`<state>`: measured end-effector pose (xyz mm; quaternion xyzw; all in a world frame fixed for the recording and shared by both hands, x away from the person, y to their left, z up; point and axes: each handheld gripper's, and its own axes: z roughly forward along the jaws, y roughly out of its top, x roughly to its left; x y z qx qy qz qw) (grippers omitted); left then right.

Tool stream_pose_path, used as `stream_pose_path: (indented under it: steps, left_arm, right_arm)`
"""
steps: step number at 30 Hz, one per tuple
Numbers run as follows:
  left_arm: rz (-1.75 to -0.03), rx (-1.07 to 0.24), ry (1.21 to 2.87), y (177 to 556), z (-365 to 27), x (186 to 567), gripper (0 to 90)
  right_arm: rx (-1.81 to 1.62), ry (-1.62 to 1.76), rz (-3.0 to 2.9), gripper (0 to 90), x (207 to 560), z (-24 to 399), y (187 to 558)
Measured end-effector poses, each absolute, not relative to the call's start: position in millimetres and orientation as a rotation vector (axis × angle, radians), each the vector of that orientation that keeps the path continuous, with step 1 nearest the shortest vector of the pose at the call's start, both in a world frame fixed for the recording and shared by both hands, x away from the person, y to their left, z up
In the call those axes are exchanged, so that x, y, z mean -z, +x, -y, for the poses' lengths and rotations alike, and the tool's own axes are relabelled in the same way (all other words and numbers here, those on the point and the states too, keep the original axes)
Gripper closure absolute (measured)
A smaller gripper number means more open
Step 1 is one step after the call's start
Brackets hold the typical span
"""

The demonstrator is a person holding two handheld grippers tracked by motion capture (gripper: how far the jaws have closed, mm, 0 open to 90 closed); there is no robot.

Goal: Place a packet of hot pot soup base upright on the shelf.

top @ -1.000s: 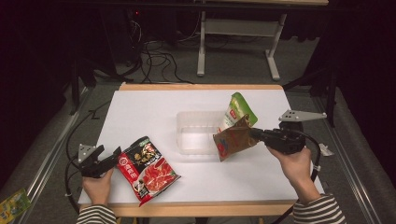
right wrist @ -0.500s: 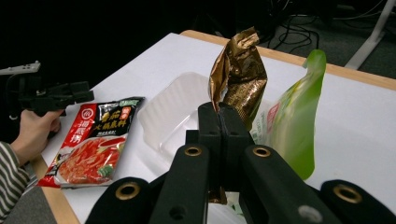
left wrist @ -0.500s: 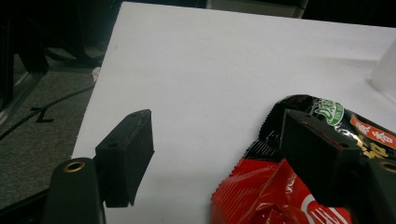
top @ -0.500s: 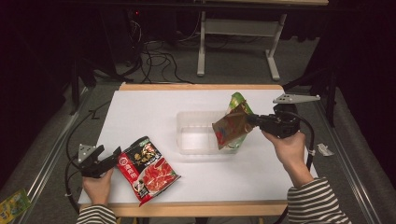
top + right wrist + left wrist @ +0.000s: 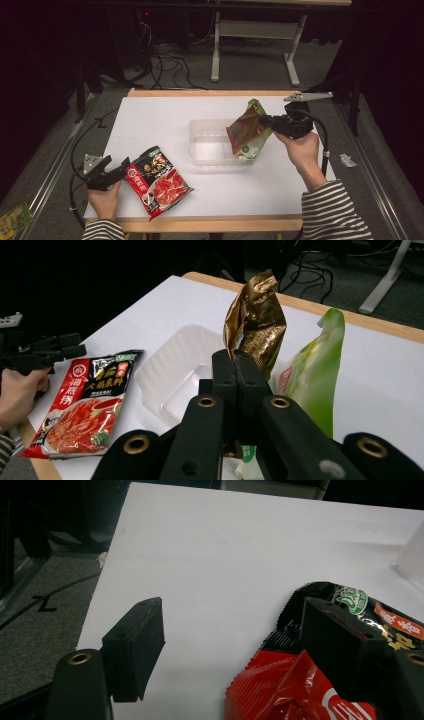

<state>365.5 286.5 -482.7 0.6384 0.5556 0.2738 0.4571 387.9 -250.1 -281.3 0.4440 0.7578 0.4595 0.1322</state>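
Observation:
My right gripper point(image 5: 267, 121) is shut on the edge of a crumpled brown-gold packet point(image 5: 241, 131), which hangs above the right end of a clear plastic tray point(image 5: 207, 150). In the right gripper view the jaws point(image 5: 235, 365) pinch this packet point(image 5: 256, 322). A green packet point(image 5: 315, 375) lies just beside it. A red-and-black sauce packet point(image 5: 157, 180) lies flat at the front left. My left gripper point(image 5: 119, 170) rests open at that packet's left edge. In the left gripper view its right jaw stands over the red packet point(image 5: 280, 690).
The white table top point(image 5: 150, 125) has a wooden far edge point(image 5: 210, 93). Cables and a table frame point(image 5: 250, 35) stand on the floor beyond. A small yellow-green packet point(image 5: 14, 218) lies on the floor at the lower left.
My right gripper has carried the brown packet up and toward the far side, over the tray's right end and in front of the green packet. The left gripper and the red packet have stayed put.

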Motion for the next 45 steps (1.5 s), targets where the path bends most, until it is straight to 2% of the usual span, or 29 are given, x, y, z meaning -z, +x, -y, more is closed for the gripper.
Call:
stream_pose_path:
  steps: [19,45]
  left_arm:
    - [-1.369,-0.675,1.564,365,-287,483,26.0]
    - [-1.368,-0.673,1.562,365,-287,483,25.8]
  right_arm:
    - [-1.343,1.303,-2.197,90.0,276,233,402]
    - [-1.204,1.329,-2.215,89.8,304,210,418]
